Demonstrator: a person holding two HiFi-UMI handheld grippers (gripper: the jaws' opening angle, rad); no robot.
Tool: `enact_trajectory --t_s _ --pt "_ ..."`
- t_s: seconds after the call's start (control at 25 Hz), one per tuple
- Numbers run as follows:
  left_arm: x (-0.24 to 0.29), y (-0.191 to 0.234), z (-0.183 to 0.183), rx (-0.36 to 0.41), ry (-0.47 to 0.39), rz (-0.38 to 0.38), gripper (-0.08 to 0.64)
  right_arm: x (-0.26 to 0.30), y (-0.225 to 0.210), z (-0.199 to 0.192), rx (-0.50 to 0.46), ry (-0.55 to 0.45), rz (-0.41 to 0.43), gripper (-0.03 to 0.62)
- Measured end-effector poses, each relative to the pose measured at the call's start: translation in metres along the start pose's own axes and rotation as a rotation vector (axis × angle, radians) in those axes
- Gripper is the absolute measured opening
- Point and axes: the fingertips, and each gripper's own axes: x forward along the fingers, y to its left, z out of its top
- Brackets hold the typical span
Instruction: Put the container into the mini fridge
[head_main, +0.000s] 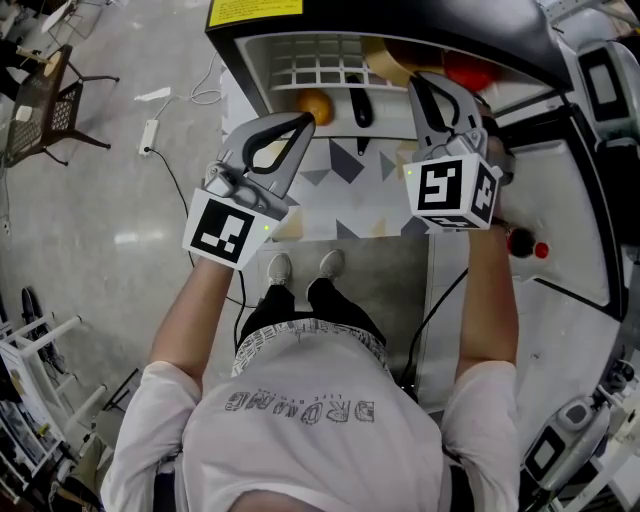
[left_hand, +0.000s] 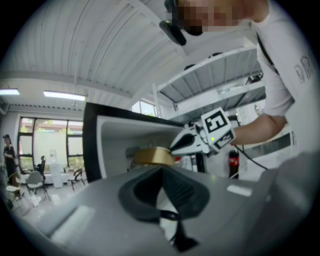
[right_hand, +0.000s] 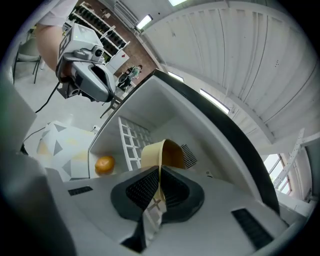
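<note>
placing step: my right hand-held gripper (right_hand: 159, 175) grasps the tan container (right_hand: 167, 150) at the mini fridge (right_hand: 165, 100) mouth; left hand-held gripper (left_hand: 161, 170) clenched, empty. next i'd lower it, then release.

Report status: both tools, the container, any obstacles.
Left tool shut, empty. Right tool shut on container rim, inside mini fridge. Orange inside too, apart from container.

The person wears a white T-shirt (head_main: 300, 420) with grey lettering, black shorts (head_main: 312, 312) and pale shoes (head_main: 280, 268). The left gripper (head_main: 296, 128) and right gripper (head_main: 432, 95) are grey; each bears a black-and-white marker cube (head_main: 228, 228).
</note>
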Motion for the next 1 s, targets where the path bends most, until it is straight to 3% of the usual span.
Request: enact_trajectory --t_s 0.32,1.0 --pt "-0.001 0.004 -0.007 -0.016 0.001 0.013 0.006 0.015 0.009 0.004 -0.112 0.029 0.011 0.012" --pt "-0.008 0.018 -0.015 -0.021 0.0 0.027 0.006 0.031 0.023 0.009 -0.193 0.054 0.034 0.024"
